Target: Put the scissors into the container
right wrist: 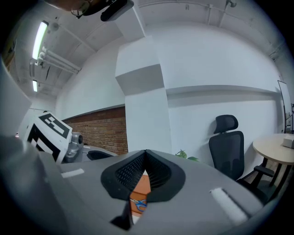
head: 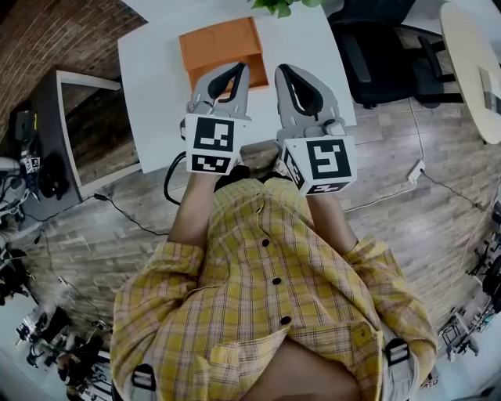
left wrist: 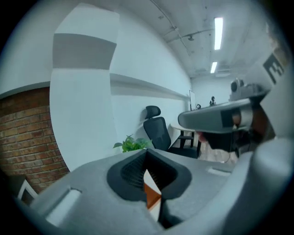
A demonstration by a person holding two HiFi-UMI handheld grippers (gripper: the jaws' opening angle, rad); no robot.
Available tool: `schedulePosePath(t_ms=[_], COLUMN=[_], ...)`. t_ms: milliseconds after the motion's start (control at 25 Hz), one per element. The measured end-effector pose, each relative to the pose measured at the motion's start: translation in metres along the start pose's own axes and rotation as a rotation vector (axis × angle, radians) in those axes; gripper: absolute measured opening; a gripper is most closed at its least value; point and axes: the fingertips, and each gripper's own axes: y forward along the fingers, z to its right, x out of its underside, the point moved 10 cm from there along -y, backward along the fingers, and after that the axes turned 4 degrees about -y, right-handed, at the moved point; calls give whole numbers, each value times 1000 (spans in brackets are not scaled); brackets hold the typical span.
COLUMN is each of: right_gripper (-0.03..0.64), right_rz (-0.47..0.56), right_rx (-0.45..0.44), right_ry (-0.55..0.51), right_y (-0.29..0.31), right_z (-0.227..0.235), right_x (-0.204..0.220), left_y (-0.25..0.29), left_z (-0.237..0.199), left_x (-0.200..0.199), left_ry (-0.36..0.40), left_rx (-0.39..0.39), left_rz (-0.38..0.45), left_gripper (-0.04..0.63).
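The orange container (head: 220, 45) sits on the white table (head: 153, 70), just beyond both grippers. My left gripper (head: 243, 67) hangs over its near edge, jaws shut with nothing between them; a sliver of the orange container (left wrist: 152, 193) shows through the gap behind the tips (left wrist: 146, 152). My right gripper (head: 280, 70) is beside it to the right, also shut and empty. In the right gripper view, blue-handled scissors (right wrist: 138, 205) lie below the orange container (right wrist: 143, 185), seen through the gap under the gripper's tips (right wrist: 146, 152). In the head view the scissors are hidden.
A potted plant (head: 279, 5) stands at the table's far edge. A black office chair (head: 383, 55) is to the right, with a round table (head: 472, 63) beyond it. A dark side unit (head: 78, 125) stands left of the table. Cables (head: 117, 207) lie on the wooden floor.
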Motion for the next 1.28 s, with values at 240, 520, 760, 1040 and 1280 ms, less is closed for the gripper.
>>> schedulePosePath(t_ms=[240,520,760,1040,1280], right_gripper=[5,5,5,5,5], right_rz=[20,39,55,66,79], right_rx=[-3,-18,-28,-43,-50], right_ry=[-7,-21,-31,-54,-64], right_y=[-1,2,4,5,6], right_z=[-3,-5,-10,-14,-18], right_x=[-6,-13,-21,-26,-31], left_y=[-18,-33,-47,-53,-57], left_z=[3,9,5,1,1], left_x=[-21,-33,-39,-39,-42], left_ry=[-56,-100,-138,-180,-172], left_rx=[-4,-12,-41,-77,-87], left_rz=[96,170,220,260,275], left_gripper=[3,3,3,3,3])
